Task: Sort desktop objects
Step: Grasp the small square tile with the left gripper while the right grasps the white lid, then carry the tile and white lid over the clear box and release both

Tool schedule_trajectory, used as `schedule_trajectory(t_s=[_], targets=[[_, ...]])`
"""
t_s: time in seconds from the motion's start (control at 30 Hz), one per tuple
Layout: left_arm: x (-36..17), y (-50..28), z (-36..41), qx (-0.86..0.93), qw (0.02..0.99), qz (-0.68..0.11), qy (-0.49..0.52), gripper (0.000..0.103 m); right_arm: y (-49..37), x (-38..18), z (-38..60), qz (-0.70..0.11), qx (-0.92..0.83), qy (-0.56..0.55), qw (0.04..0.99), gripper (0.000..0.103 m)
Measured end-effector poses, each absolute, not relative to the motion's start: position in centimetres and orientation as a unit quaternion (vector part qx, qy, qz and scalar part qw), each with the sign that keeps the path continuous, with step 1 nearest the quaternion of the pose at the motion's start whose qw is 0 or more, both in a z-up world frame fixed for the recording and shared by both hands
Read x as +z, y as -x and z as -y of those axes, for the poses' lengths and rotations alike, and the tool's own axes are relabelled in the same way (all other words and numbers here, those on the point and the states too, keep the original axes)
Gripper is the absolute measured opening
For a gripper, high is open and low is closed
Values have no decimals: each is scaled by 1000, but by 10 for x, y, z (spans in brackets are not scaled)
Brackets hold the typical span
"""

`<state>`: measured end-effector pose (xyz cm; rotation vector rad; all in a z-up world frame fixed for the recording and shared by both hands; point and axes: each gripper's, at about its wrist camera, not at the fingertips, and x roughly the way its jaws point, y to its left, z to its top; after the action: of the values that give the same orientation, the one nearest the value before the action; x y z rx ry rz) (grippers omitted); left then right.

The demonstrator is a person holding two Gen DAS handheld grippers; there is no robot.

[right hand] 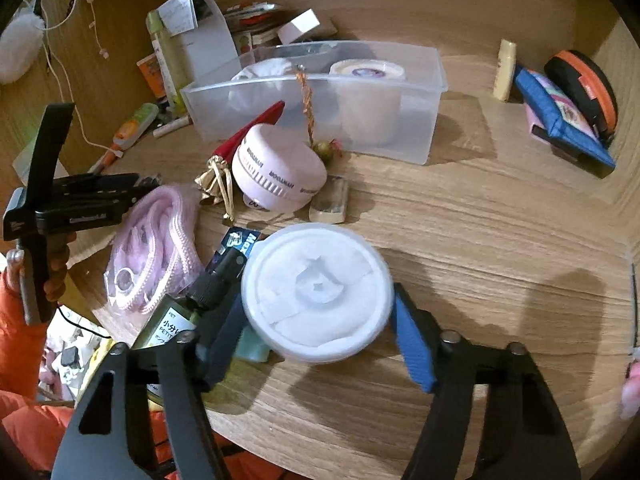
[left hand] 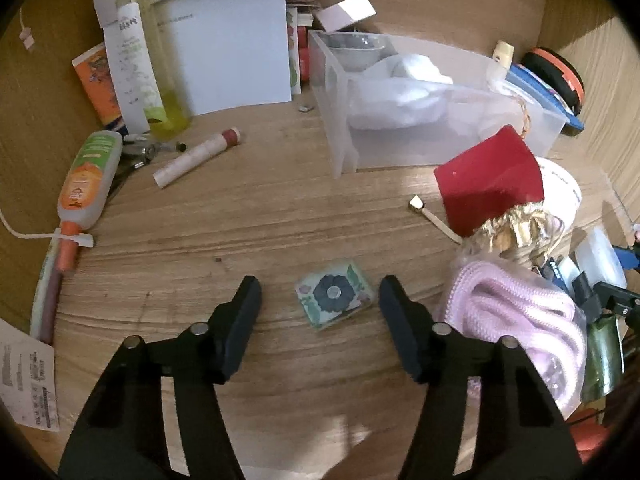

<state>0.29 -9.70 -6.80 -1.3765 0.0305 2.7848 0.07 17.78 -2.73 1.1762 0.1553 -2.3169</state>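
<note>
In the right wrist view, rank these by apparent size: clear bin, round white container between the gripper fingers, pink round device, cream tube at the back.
1. Clear bin, largest.
2. Round white container; it sits closest to the camera, so it is likely inflated.
3. Pink round device.
4. Cream tube, smallest, though farthest away.

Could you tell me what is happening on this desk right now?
A person is sorting a cluttered wooden desk with a handheld gripper in each hand. The right gripper has its fingers on either side of a round white container with a clear lid, though whether it is gripped yet is unclear. The left gripper is open above a small floral tile that lies flat. A clear plastic bin behind already holds a few things.
</note>
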Motion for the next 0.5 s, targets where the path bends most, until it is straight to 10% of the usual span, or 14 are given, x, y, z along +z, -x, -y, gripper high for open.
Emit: schedule_trajectory(t_s=[0.07, 0.5], targets=[[-67, -3, 98, 898, 16, -9, 439, 40, 0, -27, -178, -56, -859, -434, 267, 63], [-33, -2, 100, 917, 35, 15, 396, 40, 18, -7, -199, -24, -876, -410, 254, 63]])
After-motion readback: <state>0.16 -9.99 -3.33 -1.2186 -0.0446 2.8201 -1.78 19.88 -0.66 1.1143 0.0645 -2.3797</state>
